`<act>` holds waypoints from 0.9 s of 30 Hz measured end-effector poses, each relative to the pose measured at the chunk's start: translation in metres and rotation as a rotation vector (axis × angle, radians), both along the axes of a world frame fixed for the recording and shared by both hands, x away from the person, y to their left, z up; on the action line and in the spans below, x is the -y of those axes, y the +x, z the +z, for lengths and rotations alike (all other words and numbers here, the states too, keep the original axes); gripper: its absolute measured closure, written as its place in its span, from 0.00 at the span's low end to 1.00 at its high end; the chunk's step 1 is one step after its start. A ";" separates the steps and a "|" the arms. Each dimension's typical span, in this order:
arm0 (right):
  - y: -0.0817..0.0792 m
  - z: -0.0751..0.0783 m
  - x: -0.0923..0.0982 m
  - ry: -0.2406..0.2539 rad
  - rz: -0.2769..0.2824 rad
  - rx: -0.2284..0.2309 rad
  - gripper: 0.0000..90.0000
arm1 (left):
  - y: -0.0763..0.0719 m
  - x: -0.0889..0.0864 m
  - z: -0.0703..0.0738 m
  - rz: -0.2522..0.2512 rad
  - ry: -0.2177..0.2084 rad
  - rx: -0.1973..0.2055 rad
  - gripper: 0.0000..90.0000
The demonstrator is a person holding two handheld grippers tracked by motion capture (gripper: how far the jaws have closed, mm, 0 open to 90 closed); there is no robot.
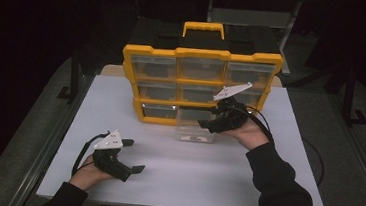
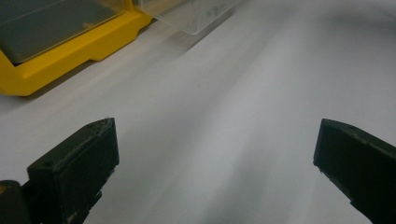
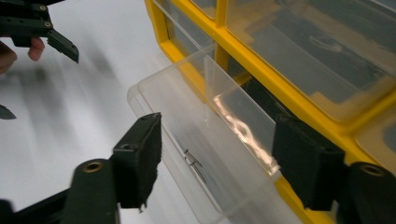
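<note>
The left gripper [image 1: 132,155] is black, with a grey three-cornered plate [image 1: 109,140] on its top that carries small dark dots, and a black cable [image 1: 84,152] that loops from its rear. In its own view each jaw ends in a blocky matt black pad [image 2: 79,161] with a small screw hole on the upper face and scuffed edges. The right gripper [image 1: 208,125] is the same black build, with its own grey plate [image 1: 231,91] on top and a black cable [image 1: 259,117] arching behind. Its jaw arms carry brass-coloured rivets [image 3: 93,166] behind the pads. Both forearms wear dark long sleeves [image 1: 283,192].
</note>
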State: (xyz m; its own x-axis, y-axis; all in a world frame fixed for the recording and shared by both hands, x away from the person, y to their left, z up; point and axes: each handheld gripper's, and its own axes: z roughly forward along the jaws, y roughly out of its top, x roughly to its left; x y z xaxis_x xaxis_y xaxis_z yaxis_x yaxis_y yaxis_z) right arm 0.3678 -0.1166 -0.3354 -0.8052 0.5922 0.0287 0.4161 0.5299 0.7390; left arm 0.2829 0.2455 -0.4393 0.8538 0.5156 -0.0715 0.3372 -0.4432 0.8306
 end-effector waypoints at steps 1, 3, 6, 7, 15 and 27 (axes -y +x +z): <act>-0.002 0.000 0.002 -0.003 -0.003 0.004 0.31 | 0.000 0.000 0.000 0.000 0.003 0.001 0.00; -0.006 -0.002 0.006 0.003 -0.008 0.011 0.27 | 0.000 0.000 0.000 -0.001 0.003 -0.001 0.00; -0.010 -0.005 0.011 0.009 -0.016 0.024 0.20 | 0.000 0.000 0.000 0.000 0.005 0.001 0.00; -0.012 -0.006 0.013 0.010 -0.019 0.026 0.18 | 0.000 0.000 0.000 0.001 0.006 0.001 0.00; -0.026 -0.017 0.023 0.015 -0.040 0.061 0.05 | 0.000 0.000 0.000 -0.004 0.014 0.003 0.00; -0.047 -0.042 0.038 0.012 -0.059 0.065 0.01 | -0.001 -0.001 0.000 0.003 0.007 0.008 0.00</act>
State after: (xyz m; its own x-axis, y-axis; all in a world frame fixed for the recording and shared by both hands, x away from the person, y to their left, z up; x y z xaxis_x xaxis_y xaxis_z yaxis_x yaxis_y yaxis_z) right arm 0.3211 -0.1545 -0.3775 -0.7696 0.6384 -0.0149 0.3974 0.4971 0.7713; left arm 0.2822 0.2467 -0.4390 0.8528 0.5188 -0.0604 0.3316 -0.4484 0.8301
